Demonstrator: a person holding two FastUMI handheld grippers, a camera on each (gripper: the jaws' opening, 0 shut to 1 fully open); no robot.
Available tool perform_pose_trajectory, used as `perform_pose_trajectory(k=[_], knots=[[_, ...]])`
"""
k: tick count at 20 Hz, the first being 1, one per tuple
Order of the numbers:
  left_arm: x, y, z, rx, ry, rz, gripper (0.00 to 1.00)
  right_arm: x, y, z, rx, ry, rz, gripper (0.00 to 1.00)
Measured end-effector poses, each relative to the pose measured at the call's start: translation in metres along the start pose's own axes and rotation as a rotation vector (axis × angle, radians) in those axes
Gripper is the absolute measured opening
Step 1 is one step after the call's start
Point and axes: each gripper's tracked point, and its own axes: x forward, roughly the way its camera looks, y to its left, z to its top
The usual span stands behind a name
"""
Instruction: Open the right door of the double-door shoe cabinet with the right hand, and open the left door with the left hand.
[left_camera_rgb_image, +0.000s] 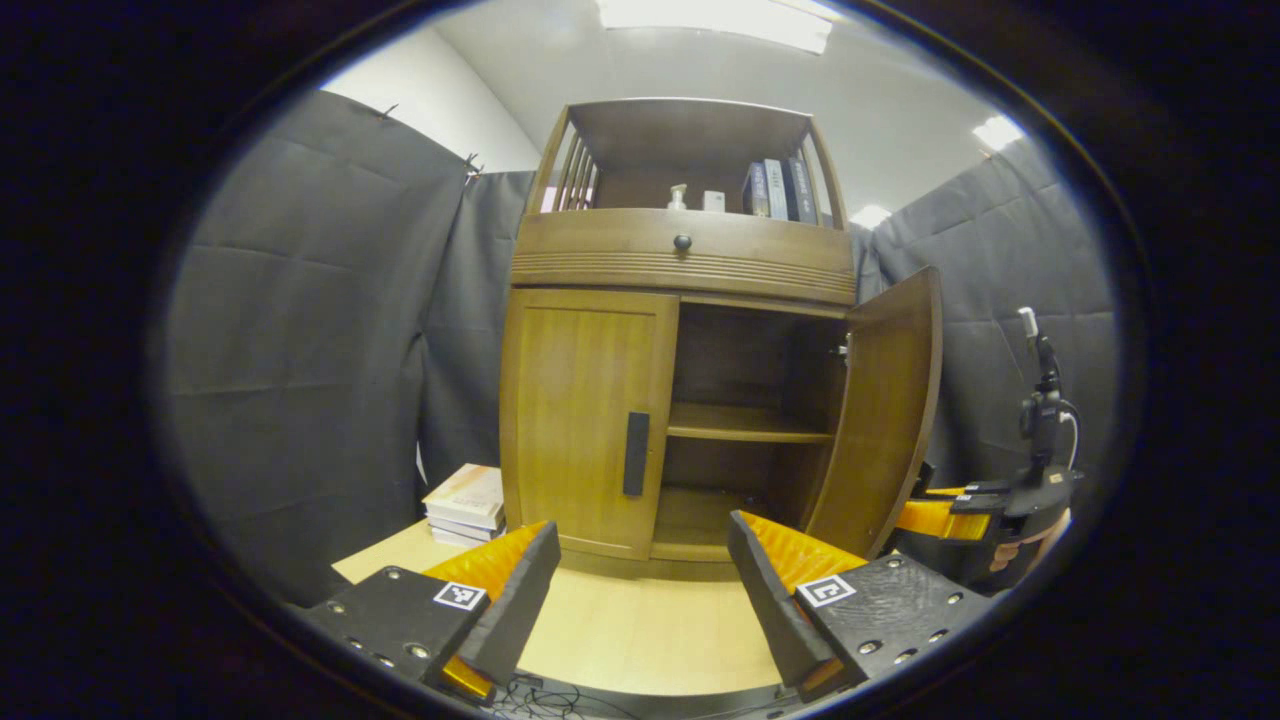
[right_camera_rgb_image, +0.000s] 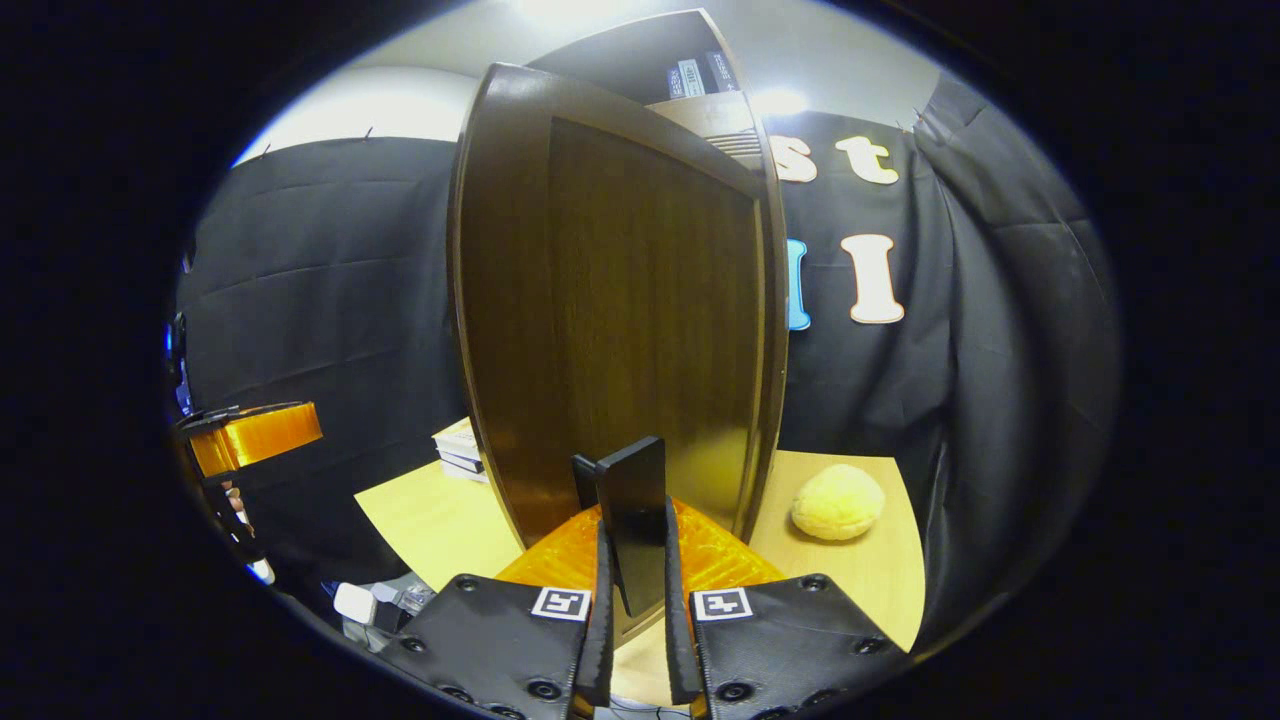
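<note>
- Cabinet (left_camera_rgb_image: 680, 330) state: right door (left_camera_rgb_image: 885, 410) swung wide, left door (left_camera_rgb_image: 590, 420) shut flat, its dark vertical handle (left_camera_rgb_image: 636, 453) on the inner edge, near the centre line.
- Right gripper (right_camera_rgb_image: 634, 590): jaws closed on the right door's handle (right_camera_rgb_image: 632, 520), both fingers pressing its sides. I judge the right half of the task essentially done.
- Left gripper (left_camera_rgb_image: 640, 590): jaws spread wide, holding nothing, set back from the left door and roughly lined up with its handle.
- Step in hand, as I read it: reach for the left handle. I would approach square on, bracket the bar with both fingers, close firmly, then pull along the hinge arc, not straight back, so the grip does not slip.
- View differences: left gripper view gives the whole cabinet front, inner shelf (left_camera_rgb_image: 745, 425), drawer knob (left_camera_rgb_image: 682, 242), book stack (left_camera_rgb_image: 465, 505) beside it. Right gripper view gives the handle contact close up, plus a yellow plush lump (right_camera_rgb_image: 838, 502) on the tabletop (right_camera_rgb_image: 430, 520).
</note>
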Motion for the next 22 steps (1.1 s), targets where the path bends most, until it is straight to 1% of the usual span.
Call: perform_pose_trajectory(k=[3, 7, 9, 10, 11, 12, 14, 20, 21, 22], knots=[[-0.007, -0.013, -0.001, 0.022, -0.004, 0.017, 0.98, -0.009, -0.020, -0.003, -0.007, -0.005, -0.011, 0.24], [-0.018, -0.029, -0.005, 0.021, 0.002, 0.020, 0.98, -0.014, -0.047, -0.001, 0.044, -0.017, -0.040, 0.22], [-0.019, -0.033, -0.002, 0.033, 0.006, 0.022, 0.98, -0.019, -0.060, -0.003, 0.062, -0.027, -0.058, 0.23], [-0.020, -0.035, -0.002, 0.039, 0.008, 0.023, 0.98, -0.019, -0.061, -0.003, 0.078, -0.029, -0.045, 0.23], [-0.018, -0.037, 0.001, 0.044, 0.007, 0.022, 0.98, -0.021, -0.058, -0.005, 0.095, -0.030, -0.033, 0.24], [-0.018, -0.038, 0.002, 0.046, 0.005, 0.020, 0.98, -0.021, -0.058, -0.006, 0.104, -0.030, -0.035, 0.17], [-0.015, -0.040, 0.006, 0.046, 0.001, 0.014, 0.98, -0.024, -0.060, -0.006, 0.108, -0.037, -0.055, 0.22], [-0.005, -0.041, 0.001, 0.032, 0.015, -0.035, 0.98, -0.034, -0.060, -0.010, 0.114, -0.029, -0.106, 0.20], [0.000, -0.038, -0.001, 0.028, 0.019, -0.046, 0.98, -0.039, -0.059, -0.012, 0.111, -0.022, -0.120, 0.14], [0.008, -0.033, -0.001, 0.022, 0.023, -0.058, 0.98, -0.044, -0.058, -0.013, 0.108, -0.016, -0.137, 0.18]])
